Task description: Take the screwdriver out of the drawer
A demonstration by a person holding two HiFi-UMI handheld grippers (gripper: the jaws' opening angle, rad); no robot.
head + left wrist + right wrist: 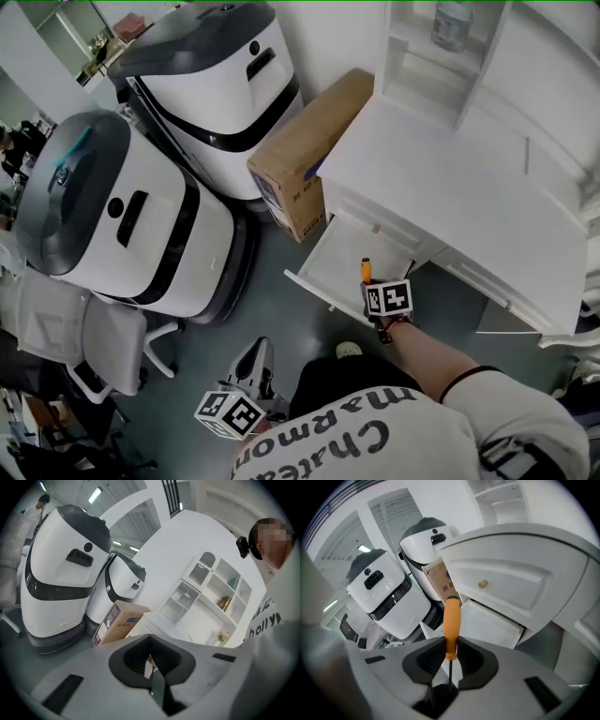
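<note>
**Right tongs** (450, 654): closed on the screwdriver (452, 623). I have it clamped where the orange handle meets the thin shaft. The handle stands out past the tips and the shaft runs back between the jaws.

**Left tongs** (150, 660): jaws together with nothing between them. I hold them low and well away from the right tongs, idle.

**Task status:** the screwdriver is in my grip above the open drawer (349, 253), which lies beneath and just beyond the right tongs. I see it touching neither the drawer floor nor the walls, so I judge the removal as good as done. What is left, if anything, is to carry it away and set it down. The drawer stands open and looks empty where I can see it.

**Surface:** a white counter (450, 178) sits beyond the right tongs, with the drawer pulled out from under its edge. White shelving (427, 56) stands at its back.

**Room:**
- Grey floor (272, 309) under both tongs.
- A cardboard box (305, 155) leans at the counter's end, beyond the drawer.
- Two large white machines (220, 80) (122, 211) stand ahead of the left tongs.
- An office chair (98, 342) sits off to the left tongs' outer side.
</note>
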